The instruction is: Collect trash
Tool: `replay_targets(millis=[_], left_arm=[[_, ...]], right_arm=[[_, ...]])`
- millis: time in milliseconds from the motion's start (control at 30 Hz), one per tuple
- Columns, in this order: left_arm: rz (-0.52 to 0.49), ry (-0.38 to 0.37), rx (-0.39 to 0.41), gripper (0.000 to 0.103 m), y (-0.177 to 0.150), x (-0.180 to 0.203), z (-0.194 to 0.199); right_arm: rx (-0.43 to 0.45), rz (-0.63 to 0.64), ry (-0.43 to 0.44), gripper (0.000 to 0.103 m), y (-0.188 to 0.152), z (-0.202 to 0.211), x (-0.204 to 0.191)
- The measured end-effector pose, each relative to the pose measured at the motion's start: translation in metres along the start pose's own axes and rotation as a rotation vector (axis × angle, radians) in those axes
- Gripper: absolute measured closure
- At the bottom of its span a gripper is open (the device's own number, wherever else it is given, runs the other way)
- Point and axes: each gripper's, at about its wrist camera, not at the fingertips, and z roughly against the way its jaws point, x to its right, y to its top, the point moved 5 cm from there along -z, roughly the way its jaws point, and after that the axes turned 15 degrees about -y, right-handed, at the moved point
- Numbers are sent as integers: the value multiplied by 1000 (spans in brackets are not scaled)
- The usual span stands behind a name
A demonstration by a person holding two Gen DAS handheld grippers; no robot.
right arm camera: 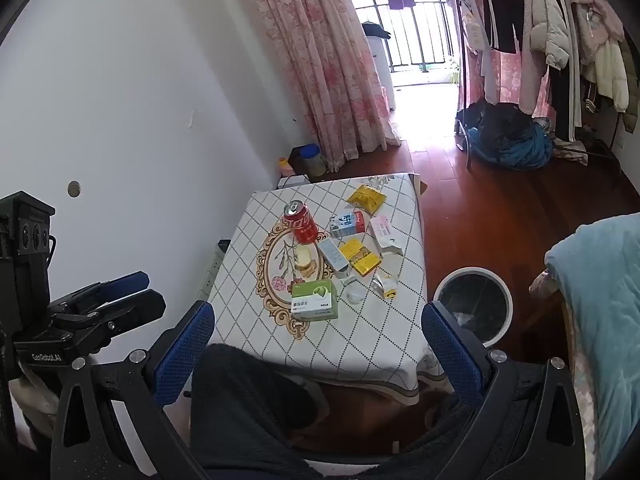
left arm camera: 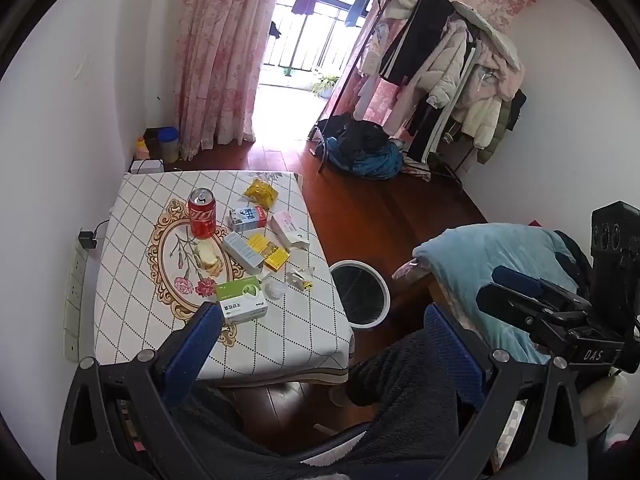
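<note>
Fingers of both the left gripper point(left arm camera: 324, 332) and right gripper point(right arm camera: 318, 330) spread wide, empty, above the littered table point(right arm camera: 360, 344) beside the bin point(right arm camera: 502, 320).

White walls point(right arm camera: 120, 100), red-brown wood floor point(right arm camera: 480, 208), pink floral curtains point(right arm camera: 332, 60), sunlit balcony.

Upright red cola can point(left arm camera: 202, 213), green box point(left arm camera: 242, 298) lying flat, milk carton point(left arm camera: 248, 218) on its side, yellow packets point(left arm camera: 262, 192), torn wrappers point(left arm camera: 299, 278) scattered on table; round white-rimmed trash bin point(left arm camera: 360, 292) on floor just beside.
</note>
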Motion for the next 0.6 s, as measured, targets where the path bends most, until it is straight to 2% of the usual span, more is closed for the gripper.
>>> replay_targets(millis=[500,600], left_arm=[[-8,-18,2,0,13,4,5],[-20,-16,8,0,3,7,2]], right_arm=[[14,-1,-8,0,0,8,4],[16,0,-13,0,0,8,3]])
